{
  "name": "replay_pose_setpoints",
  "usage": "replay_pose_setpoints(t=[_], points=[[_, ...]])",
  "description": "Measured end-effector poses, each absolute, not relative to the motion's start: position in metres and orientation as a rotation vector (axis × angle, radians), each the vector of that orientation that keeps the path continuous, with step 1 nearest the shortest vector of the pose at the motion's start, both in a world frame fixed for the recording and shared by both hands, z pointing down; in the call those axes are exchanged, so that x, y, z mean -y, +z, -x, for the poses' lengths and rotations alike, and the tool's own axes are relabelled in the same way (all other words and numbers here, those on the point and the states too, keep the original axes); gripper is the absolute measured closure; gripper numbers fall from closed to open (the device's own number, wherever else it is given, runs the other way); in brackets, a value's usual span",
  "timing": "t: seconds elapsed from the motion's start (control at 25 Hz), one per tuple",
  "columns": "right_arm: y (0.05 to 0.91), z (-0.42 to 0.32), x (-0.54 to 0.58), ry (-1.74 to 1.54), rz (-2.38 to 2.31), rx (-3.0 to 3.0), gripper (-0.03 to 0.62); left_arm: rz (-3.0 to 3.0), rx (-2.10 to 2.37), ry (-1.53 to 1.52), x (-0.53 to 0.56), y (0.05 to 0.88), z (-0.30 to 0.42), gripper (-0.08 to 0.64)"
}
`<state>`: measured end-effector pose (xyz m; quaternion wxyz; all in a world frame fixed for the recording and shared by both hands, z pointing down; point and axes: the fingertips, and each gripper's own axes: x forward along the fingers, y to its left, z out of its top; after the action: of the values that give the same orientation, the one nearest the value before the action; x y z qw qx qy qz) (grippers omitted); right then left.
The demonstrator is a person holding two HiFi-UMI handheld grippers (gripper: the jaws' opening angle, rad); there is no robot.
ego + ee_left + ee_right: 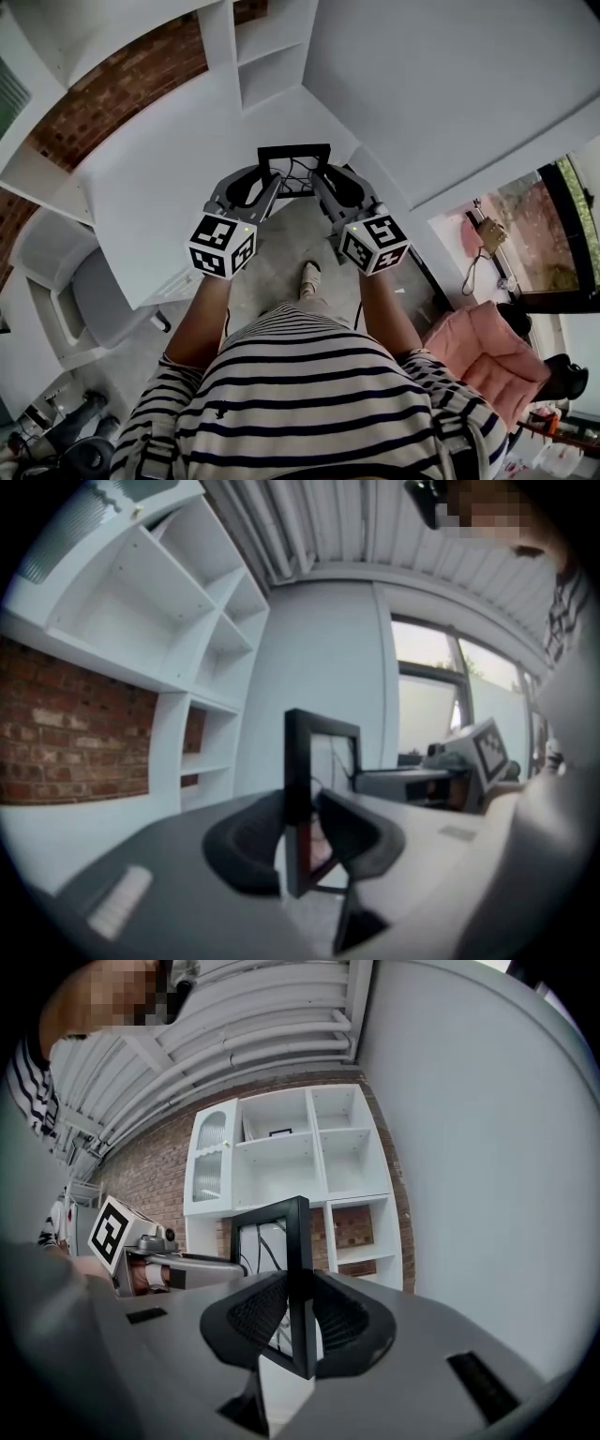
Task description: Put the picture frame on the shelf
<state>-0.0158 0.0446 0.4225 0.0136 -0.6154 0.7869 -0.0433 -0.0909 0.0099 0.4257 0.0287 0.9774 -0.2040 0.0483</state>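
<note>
A black picture frame (293,167) hangs in the air in front of me, held upright by its two side edges. My left gripper (270,186) is shut on its left edge, which stands between the pads (298,799). On the opposite edge (299,1269) my right gripper (321,186) is shut. The frame's panel shows dark looping lines. The white shelf unit (309,1162) stands ahead against a brick wall, with open compartments; it is at the top of the head view (267,56). Each gripper's marker cube shows in the other's view (487,747) (117,1230).
A white desk (159,187) lies to the left below the grippers, with a grey chair (94,300) by it. A pink chair (487,352) stands at the right near a window. One small dark frame (279,1132) sits in an upper shelf compartment. A plain white wall (450,84) rises to the right.
</note>
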Motion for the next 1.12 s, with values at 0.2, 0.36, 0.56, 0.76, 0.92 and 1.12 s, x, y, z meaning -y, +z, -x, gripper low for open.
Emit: replay_pose_setpoints(t=[0.2, 0.36, 0.56, 0.76, 0.92, 1.12], points=[[0.420, -0.022, -0.006, -0.151, 1.873, -2.476, 0.515, -2.992, 0.684, 0.161, 0.026, 0.423, 0.054, 0.443], [0.414, -0.053, 0.020, -0.155, 1.843, -2.492, 0.515, -2.986, 0.720, 0.166, 0.050, 0.417, 0.024, 0.444], [0.400, -0.088, 0.051, -0.123, 1.800, -2.511, 0.515, -2.978, 0.783, 0.145, 0.078, 0.403, -0.009, 0.444], [0.384, -0.121, 0.073, -0.089, 1.753, -2.542, 0.515, -2.966, 0.866, 0.123, 0.096, 0.388, -0.042, 0.445], [0.375, -0.136, 0.089, -0.058, 1.714, -2.575, 0.515, -2.942, 0.931, 0.089, 0.109, 0.381, -0.056, 0.445], [0.361, -0.144, 0.116, -0.029, 1.675, -2.601, 0.515, -2.915, 0.982, 0.049, 0.135, 0.368, -0.063, 0.445]])
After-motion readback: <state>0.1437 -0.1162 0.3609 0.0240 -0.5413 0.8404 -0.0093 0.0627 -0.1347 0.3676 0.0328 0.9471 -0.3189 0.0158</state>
